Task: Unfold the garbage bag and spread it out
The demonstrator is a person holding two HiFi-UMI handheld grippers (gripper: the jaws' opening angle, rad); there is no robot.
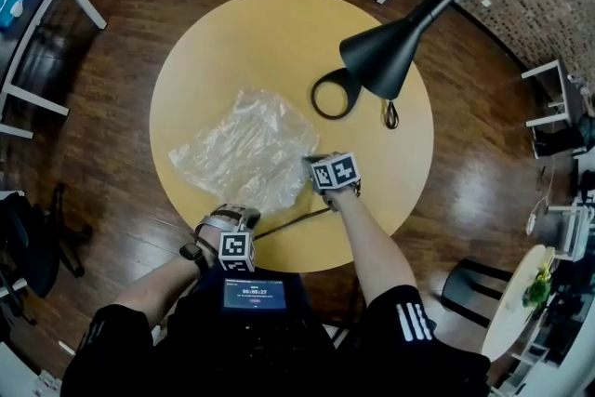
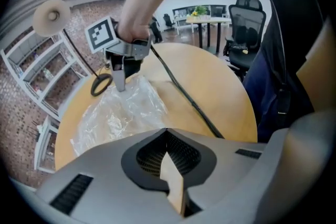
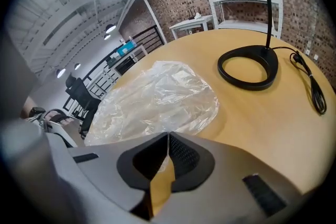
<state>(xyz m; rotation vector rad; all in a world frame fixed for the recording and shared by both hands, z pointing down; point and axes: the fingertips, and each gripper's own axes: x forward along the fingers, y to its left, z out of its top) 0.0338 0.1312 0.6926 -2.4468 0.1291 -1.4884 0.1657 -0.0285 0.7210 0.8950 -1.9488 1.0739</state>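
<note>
A: Left tongs (image 2: 168, 139)?
B: Closed, at near edge of garbage bag (image 1: 246, 149); no film seen between.
A: Bag?
B: Crumpled on table (image 1: 372, 191), stretching away and left of both.
A: Right tongs (image 3: 168, 140)?
B: Closed, apparently pinching right corner.

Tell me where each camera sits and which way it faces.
Head view: on the person's head, looking steeply down at table and garbage bag; forearms, left tool, right tool show.
Left gripper view: on the left tool, facing across the bag to the right tool and forearm.
Right gripper view: on the right tool, facing the bag and lamp base; only its jaws show.
All share the bag.
</note>
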